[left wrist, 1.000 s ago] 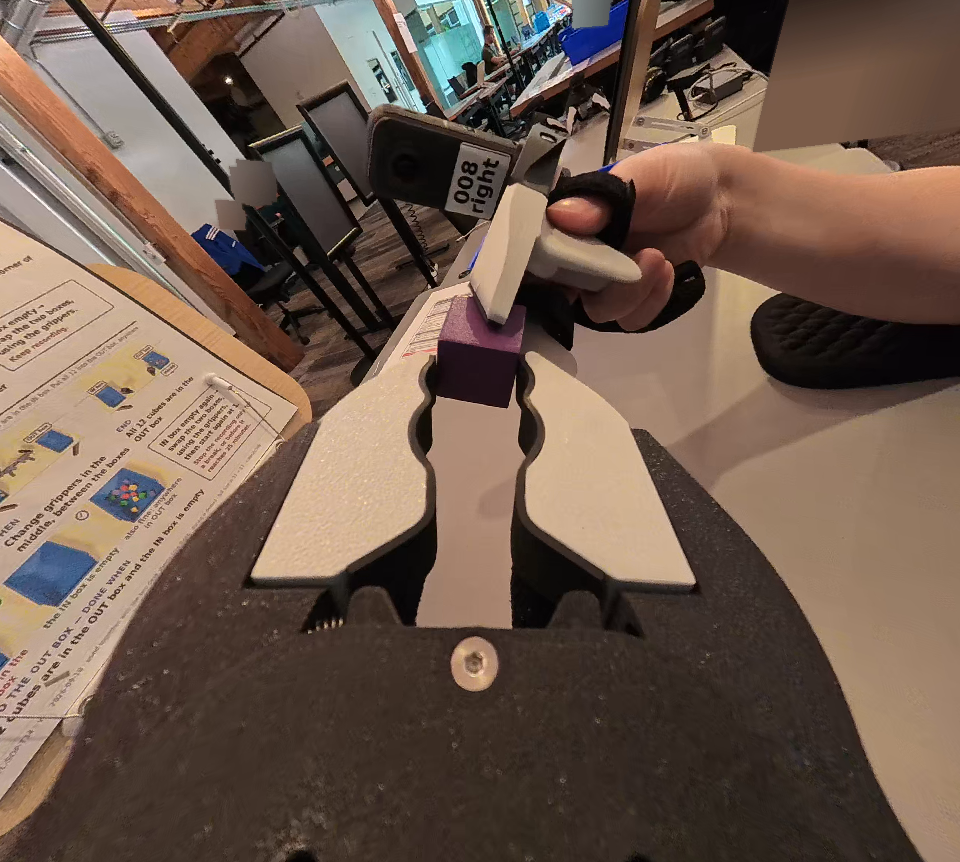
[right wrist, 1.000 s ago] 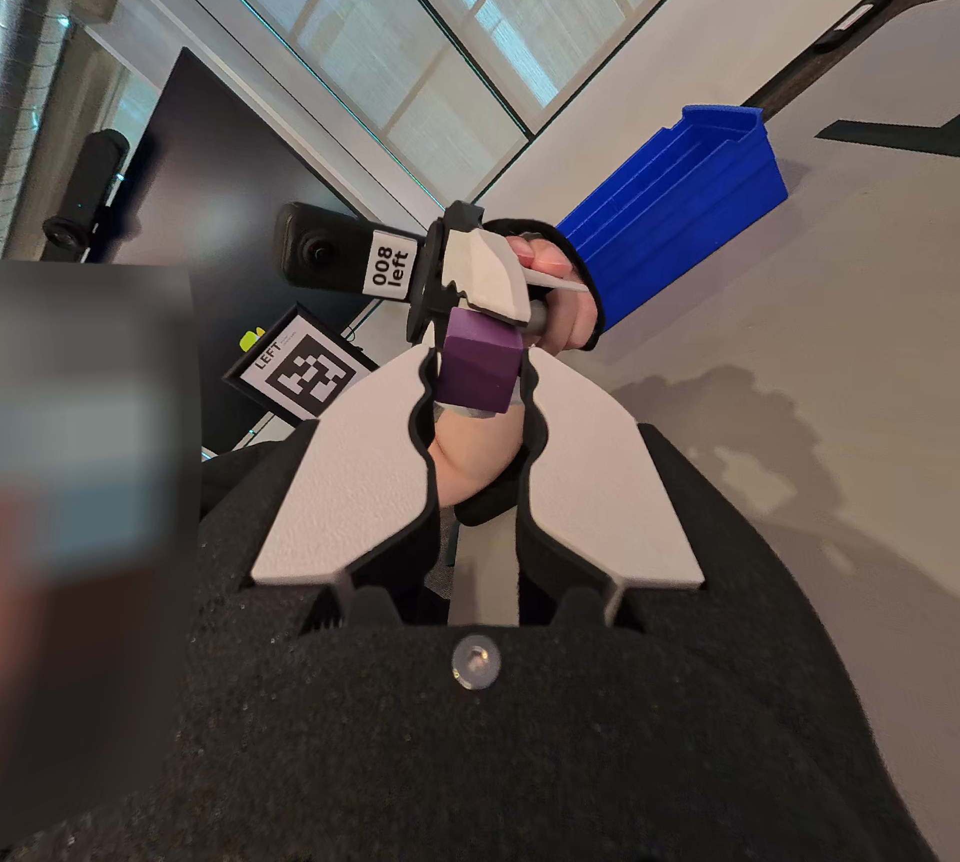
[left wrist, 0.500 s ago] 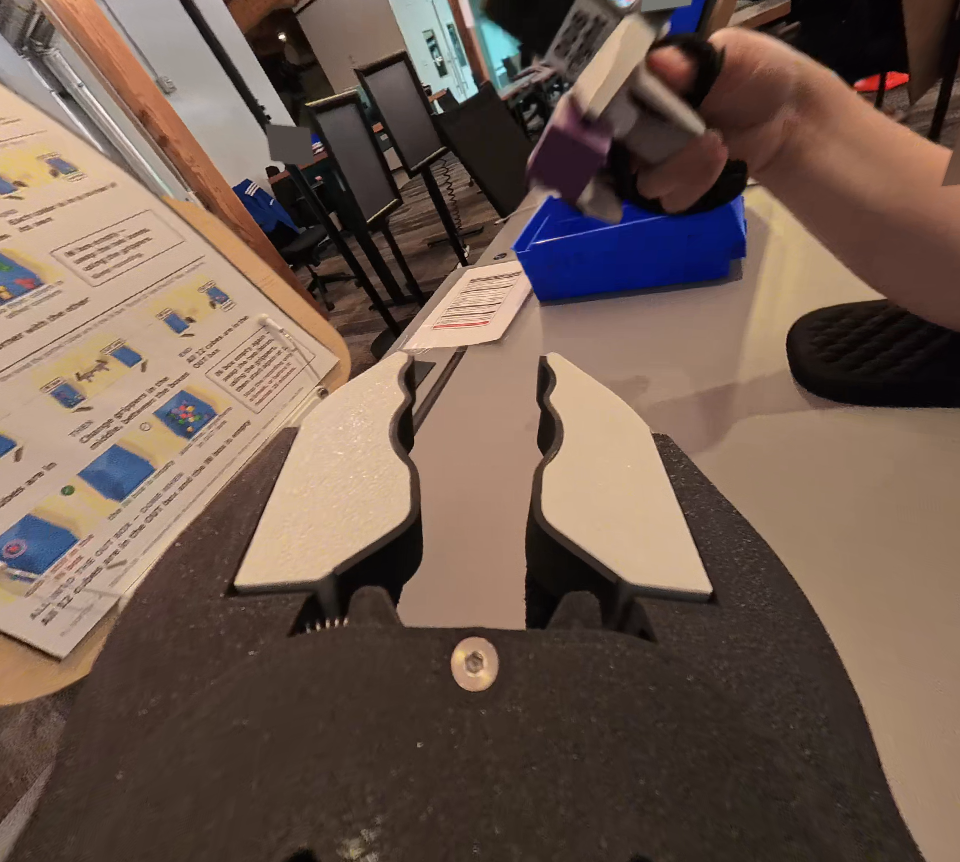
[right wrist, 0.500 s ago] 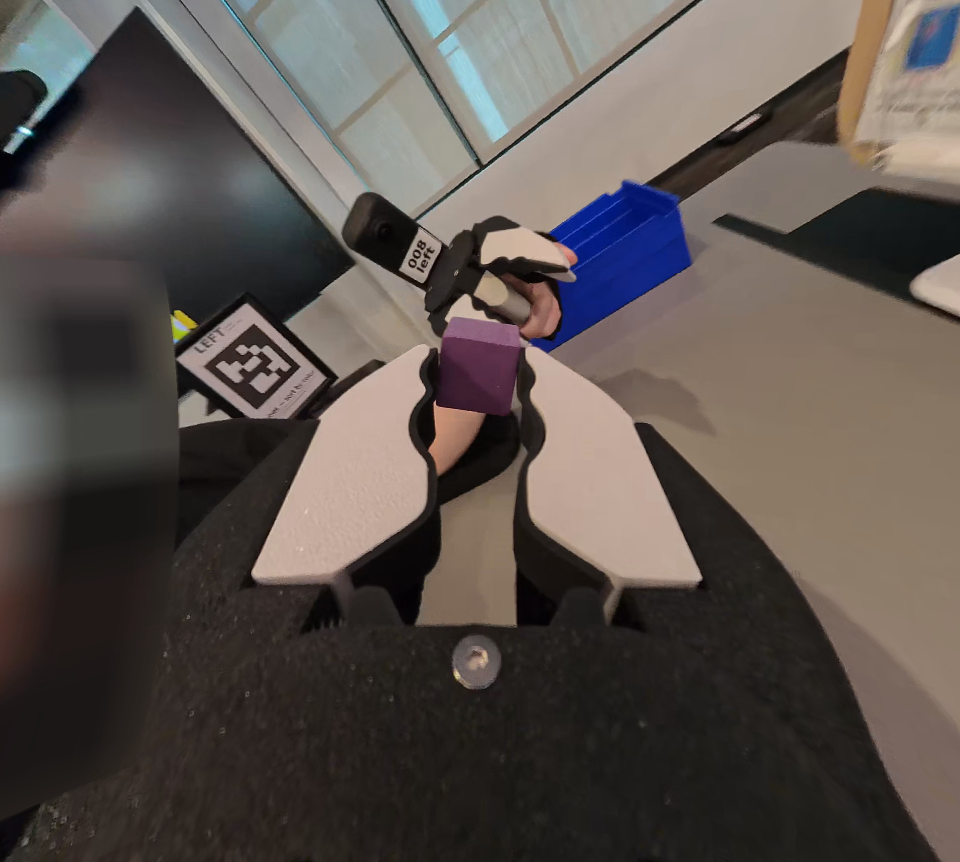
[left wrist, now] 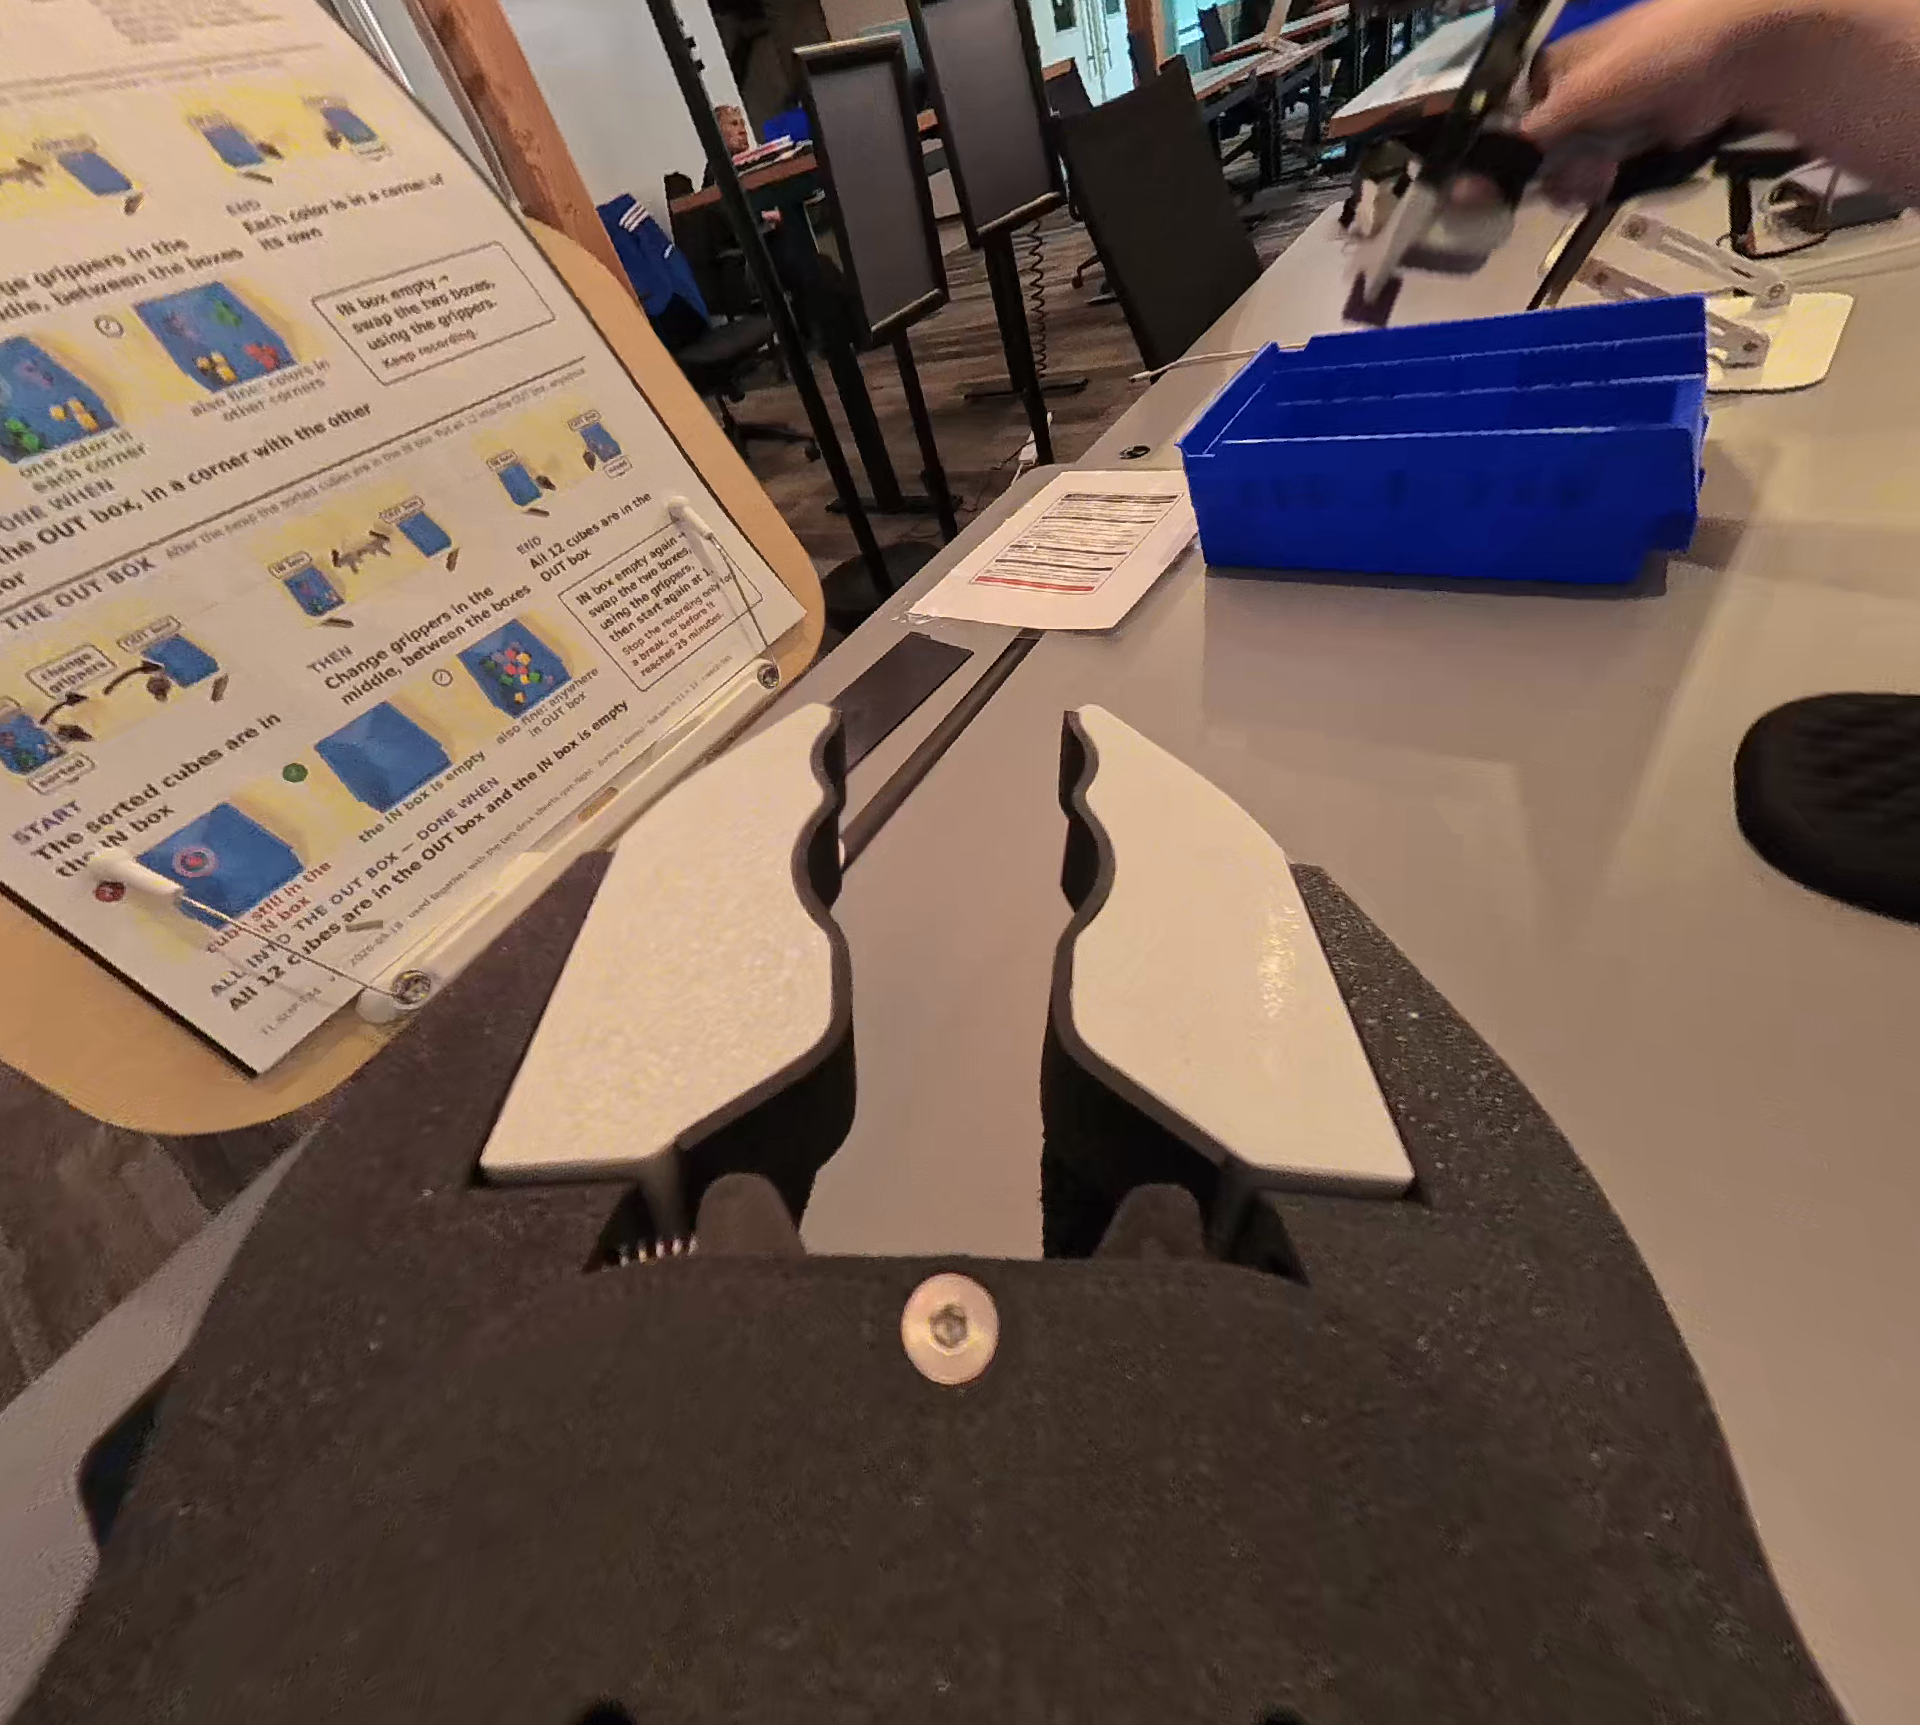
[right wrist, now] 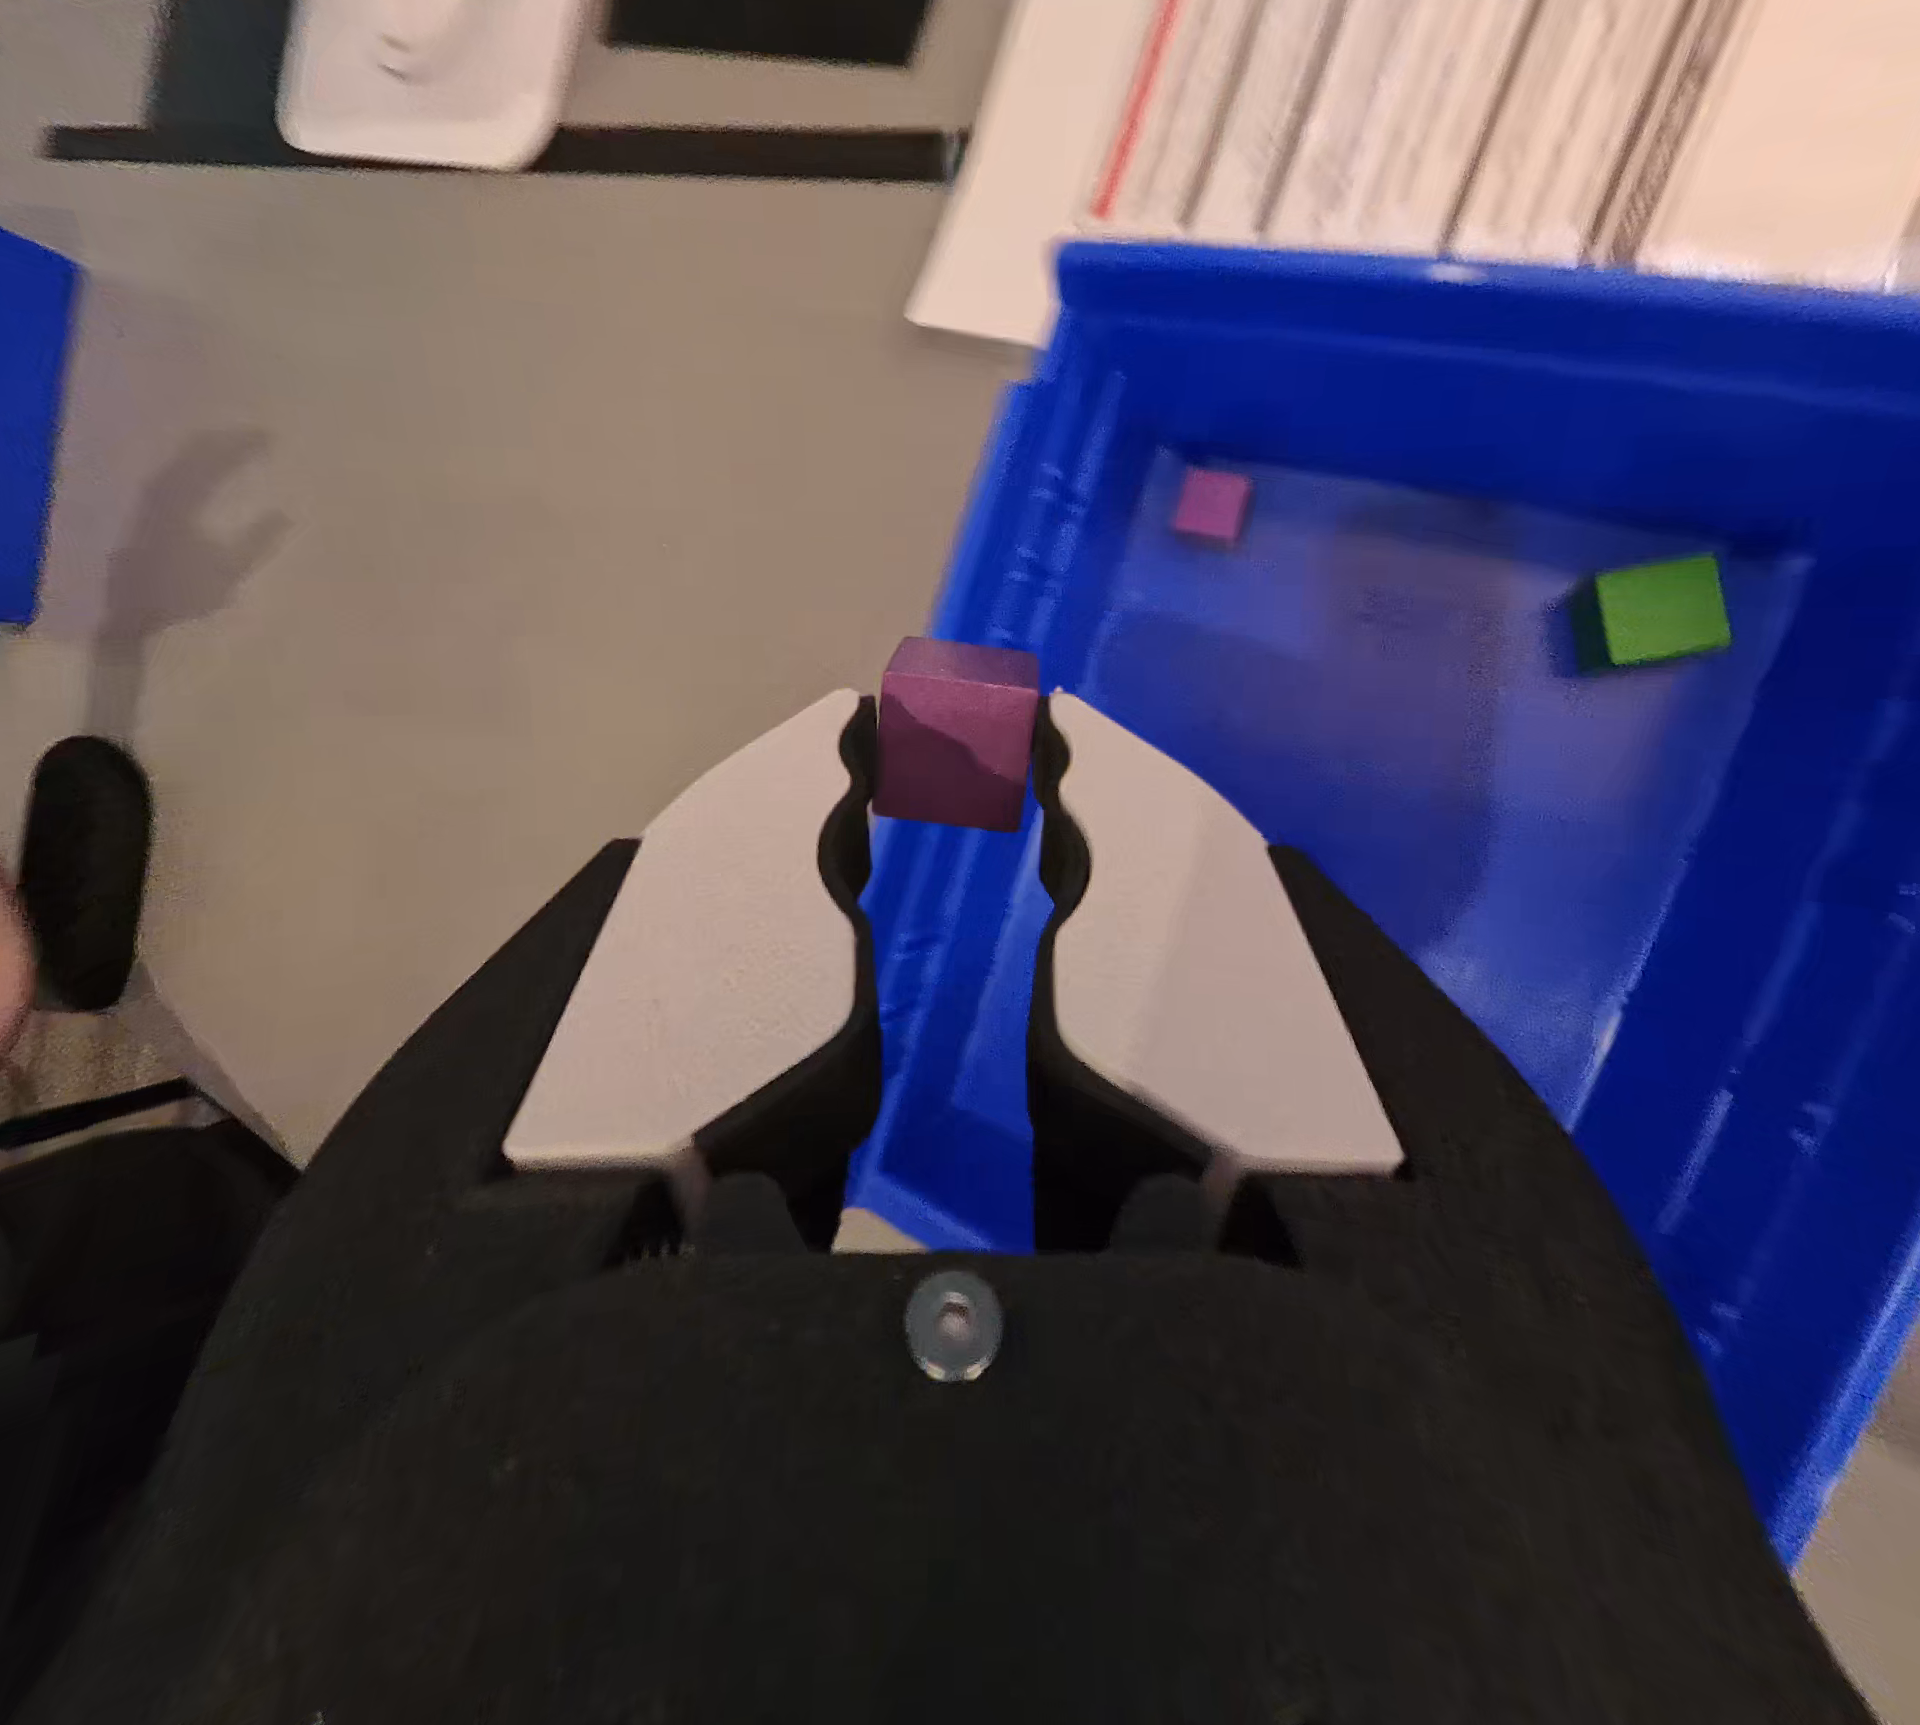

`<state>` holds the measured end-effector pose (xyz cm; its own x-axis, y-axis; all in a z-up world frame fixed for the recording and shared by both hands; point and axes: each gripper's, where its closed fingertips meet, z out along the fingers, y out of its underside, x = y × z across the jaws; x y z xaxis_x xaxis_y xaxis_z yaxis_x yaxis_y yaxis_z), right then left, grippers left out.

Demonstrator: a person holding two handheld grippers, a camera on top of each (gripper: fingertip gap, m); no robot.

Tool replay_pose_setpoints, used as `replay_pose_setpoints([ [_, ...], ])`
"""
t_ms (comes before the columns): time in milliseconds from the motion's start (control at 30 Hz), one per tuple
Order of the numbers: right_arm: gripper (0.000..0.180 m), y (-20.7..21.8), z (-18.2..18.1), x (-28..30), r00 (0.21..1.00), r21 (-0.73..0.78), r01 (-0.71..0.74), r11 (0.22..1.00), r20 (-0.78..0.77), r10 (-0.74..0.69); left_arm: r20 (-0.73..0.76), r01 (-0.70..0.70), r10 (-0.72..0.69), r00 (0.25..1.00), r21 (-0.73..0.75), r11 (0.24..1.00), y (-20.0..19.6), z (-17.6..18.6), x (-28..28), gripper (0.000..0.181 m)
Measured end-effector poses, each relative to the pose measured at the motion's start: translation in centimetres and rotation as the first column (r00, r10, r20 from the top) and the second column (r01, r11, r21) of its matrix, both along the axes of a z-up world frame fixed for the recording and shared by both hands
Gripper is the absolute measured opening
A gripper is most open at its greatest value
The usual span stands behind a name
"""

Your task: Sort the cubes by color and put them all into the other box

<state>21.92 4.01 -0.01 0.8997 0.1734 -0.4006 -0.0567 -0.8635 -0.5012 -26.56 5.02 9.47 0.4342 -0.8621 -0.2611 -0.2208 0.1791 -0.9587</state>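
We are mid-delivery, carrying one cube to the blue box (right wrist: 1455,304) at the right of the frame. The right gripper (right wrist: 956,719) has its jaws clamped on a purple cube (right wrist: 954,735) over the box's near wall. Inside lie two cubes: one green cube (right wrist: 1657,610), one small purple cube (right wrist: 1210,506) in the upper-left corner, where ours should go. The left gripper (left wrist: 945,776) is spread, holding nothing.
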Motion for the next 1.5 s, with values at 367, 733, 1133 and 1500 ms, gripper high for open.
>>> replay_pose_setpoints([
  [367, 0.028, 3.8, -12.0, 1.0, 0.992, -0.225, -0.019, 0.974, 0.12, 0.047, -0.05, -0.138, 0.139, 0.989, 0.013, 0.99, -1.5, 2.1, 0.6, 0.037],
  [733, 0.029, 4.2, -14.0, 0.2, 0.975, -0.293, -0.005, 0.956, 0.209, 0.069, -0.057, -0.135, 0.138, 0.989, 0.054, 0.989, -3.0, 2.9, 1.2, 0.036],
  [1133, 0.038, 3.4, -11.4, 0.4, 0.986, -0.234, 0.02, 0.972, 0.168, 0.02, -0.018, -0.136, 0.137, 0.99, 0.056, 0.989, -3.0, 2.9, -0.7, 0.036],
  [1500, 0.038, 1.2, 5.9, -5.0, 0.969, 0.261, 0.016, 0.965, 0.233, -0.079, 0.067, -0.189, 0.181, 0.981, 0.155, 0.97, -1.3, 5.0, -3.7, 0.03],
])
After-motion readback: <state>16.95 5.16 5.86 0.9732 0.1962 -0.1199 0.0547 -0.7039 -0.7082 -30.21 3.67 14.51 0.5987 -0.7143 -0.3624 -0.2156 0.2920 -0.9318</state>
